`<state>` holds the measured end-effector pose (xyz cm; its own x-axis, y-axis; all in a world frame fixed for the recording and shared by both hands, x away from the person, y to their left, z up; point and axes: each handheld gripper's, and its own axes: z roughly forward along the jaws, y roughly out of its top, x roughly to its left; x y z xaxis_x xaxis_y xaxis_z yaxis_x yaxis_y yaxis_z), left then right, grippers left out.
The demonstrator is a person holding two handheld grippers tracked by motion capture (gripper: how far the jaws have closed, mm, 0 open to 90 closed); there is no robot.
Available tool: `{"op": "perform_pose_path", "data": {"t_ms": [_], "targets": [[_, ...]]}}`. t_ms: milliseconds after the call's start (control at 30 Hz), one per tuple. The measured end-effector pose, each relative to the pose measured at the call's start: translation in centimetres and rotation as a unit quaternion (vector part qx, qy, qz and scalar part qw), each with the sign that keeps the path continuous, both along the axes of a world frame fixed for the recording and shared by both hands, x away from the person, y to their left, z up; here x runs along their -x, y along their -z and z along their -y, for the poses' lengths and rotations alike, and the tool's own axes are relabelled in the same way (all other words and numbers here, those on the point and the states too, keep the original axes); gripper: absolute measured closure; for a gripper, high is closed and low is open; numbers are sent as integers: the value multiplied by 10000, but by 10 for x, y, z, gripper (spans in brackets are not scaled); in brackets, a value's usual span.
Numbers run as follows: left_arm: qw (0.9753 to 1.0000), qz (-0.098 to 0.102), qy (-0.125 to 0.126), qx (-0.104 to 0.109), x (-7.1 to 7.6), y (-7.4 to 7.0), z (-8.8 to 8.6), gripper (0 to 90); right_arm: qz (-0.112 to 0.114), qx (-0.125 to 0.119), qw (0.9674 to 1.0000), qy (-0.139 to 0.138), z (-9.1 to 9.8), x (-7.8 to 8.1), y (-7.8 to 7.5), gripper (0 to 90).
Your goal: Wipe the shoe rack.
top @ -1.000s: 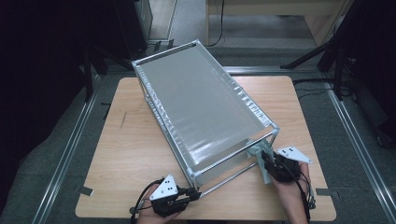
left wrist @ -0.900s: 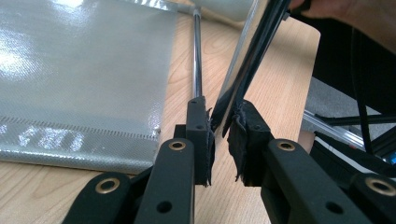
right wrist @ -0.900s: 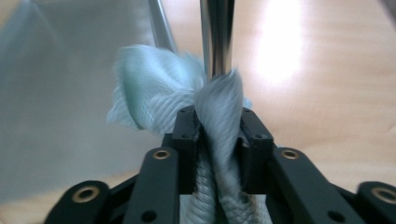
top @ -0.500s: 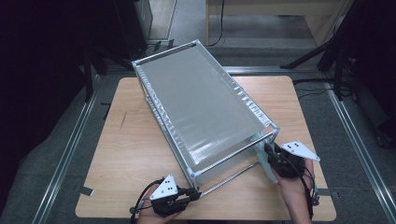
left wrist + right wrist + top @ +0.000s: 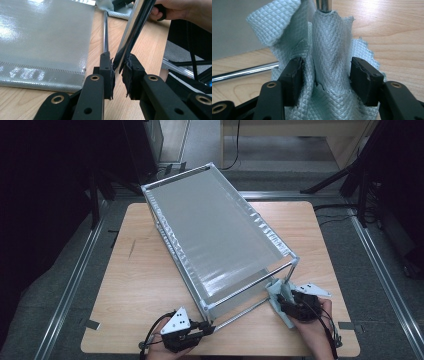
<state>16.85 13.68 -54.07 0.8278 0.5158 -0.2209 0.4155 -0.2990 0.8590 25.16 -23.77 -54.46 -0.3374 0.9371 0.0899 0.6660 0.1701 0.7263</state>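
Table (image 5: 140, 285); cloth's (image 5: 329, 62) quilting close-up.

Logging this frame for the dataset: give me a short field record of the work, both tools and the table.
work: wiping a leg of the metal rack with a cloth
left tool: shut on a rack leg
right tool: jaws just opened, cloth draped between them, pads not pressing it
cloth: wrapped round a rack leg's lower end
table: wooden, holds the rack
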Motion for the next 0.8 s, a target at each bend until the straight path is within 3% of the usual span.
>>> {"op": "perform_pose_path", "data": {"t_ms": [67, 200, 300, 367, 467, 567, 667, 800], "targets": [[10000, -1, 2, -4, 0, 0, 0, 785, 13, 65, 10000, -66, -1, 1, 0, 500], [10000, 7, -5, -18, 0, 0, 0, 786, -16, -11, 9996, -267, -1, 4, -2, 703], [10000, 6, -7, -14, 0, 0, 0, 785, 4, 233, 9993, -277, -1, 6, -7, 791], [10000, -4, 4, -2, 0, 0, 0, 785, 61, 261, 9994, -223, 1, 8, -13, 820], [10000, -1, 12, -1, 0, 0, 0, 785, 364, 94, 9992, -105, 5, 8, -26, 832], [10000, -9, 14, 9, -1, 0, 0, 784, 776, -145, 9968, -95, 6, 10, -44, 832], [10000, -7, 13, 6, -1, 1, 0, 784, 1238, -284, 9919, -38, 2, 14, -63, 832], [10000, -6, 9, 5, -1, 1, 0, 784, 1825, -427, 9822, 95, 0, 21, -82, 831]]}}
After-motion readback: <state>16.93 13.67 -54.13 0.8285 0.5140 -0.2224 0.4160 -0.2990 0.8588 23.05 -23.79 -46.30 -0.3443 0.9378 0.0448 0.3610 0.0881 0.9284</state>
